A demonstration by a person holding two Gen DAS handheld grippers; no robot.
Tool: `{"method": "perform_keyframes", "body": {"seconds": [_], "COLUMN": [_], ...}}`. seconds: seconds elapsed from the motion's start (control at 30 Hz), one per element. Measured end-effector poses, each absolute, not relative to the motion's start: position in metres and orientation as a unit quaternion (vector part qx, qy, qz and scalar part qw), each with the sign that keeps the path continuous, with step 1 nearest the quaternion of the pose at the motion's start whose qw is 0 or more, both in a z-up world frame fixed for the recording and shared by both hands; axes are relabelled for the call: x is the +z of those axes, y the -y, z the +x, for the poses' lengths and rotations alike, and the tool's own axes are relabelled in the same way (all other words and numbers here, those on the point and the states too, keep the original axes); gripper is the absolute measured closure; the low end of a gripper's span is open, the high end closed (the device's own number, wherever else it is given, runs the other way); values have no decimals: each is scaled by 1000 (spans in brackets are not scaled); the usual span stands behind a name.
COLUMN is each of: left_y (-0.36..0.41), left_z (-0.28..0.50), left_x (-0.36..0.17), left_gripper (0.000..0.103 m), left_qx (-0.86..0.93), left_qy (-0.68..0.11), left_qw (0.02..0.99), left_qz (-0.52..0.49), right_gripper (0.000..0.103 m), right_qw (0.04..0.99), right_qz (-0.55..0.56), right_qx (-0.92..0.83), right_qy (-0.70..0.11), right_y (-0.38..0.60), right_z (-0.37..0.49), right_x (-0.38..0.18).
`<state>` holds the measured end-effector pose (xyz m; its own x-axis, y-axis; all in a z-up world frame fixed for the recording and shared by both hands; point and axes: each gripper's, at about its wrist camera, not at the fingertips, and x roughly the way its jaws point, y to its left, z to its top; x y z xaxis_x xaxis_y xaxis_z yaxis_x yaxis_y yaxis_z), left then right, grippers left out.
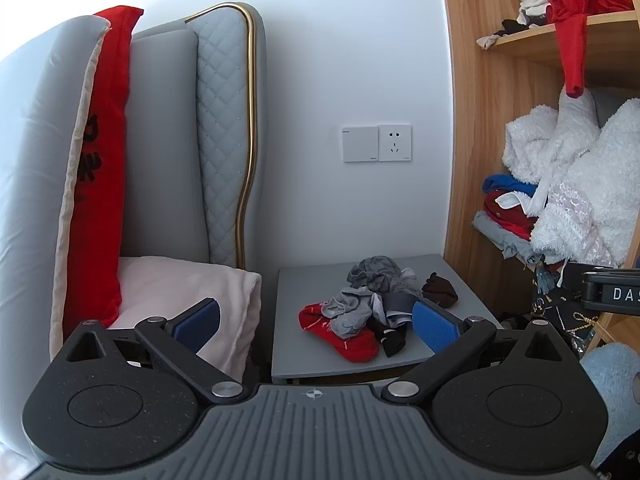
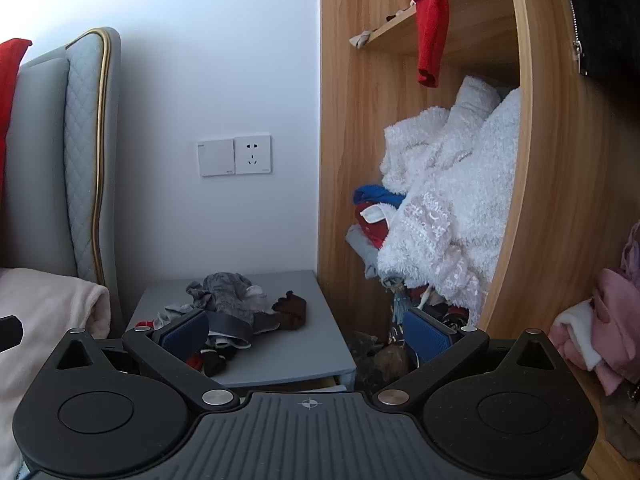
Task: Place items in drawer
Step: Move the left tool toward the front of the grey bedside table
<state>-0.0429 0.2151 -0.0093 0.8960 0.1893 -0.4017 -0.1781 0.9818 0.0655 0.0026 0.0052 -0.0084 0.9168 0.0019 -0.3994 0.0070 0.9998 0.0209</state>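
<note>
Right tongs [image 1: 608,292] lettered "DA" (partial).

Headboard [image 1: 224,128], wall socket [image 1: 394,142] — wardrobe shelves [image 2: 432,12].

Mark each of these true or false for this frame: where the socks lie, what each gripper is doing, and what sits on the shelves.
1. A pile of socks lies on the grey bedside table. True.
2. The left gripper is shut on a red sock. False: its jaws stand open and hold nothing.
3. The right gripper is open and empty. True.
4. A red garment hangs over the edge of a wooden shelf. True.
5. The wall socket has a plug in it. False: it is unoccupied.
6. The dark brown sock lies on the bed. False: it is on the table.
</note>
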Motion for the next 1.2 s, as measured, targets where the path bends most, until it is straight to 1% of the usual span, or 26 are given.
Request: {"method": "perform_keyframes", "body": {"seconds": [0.77, 1.2], "left_y": [-216, -220], "left_z": [-42, -33], "left_x": [-9, -14], "left_gripper": [0, 0], "left_qx": [101, 103], "left_qy": [-206, -225], "left_qw": [973, 969], "left_qz": [10, 2], "right_gripper": [0, 0], "right_qw": [977, 975], "right_qz": [7, 4], "right_qx": [4, 4], "right_qy": [-214, -223], "right_y": [-6, -5], "right_z": [7, 10], "right_x": [-13, -18]}}
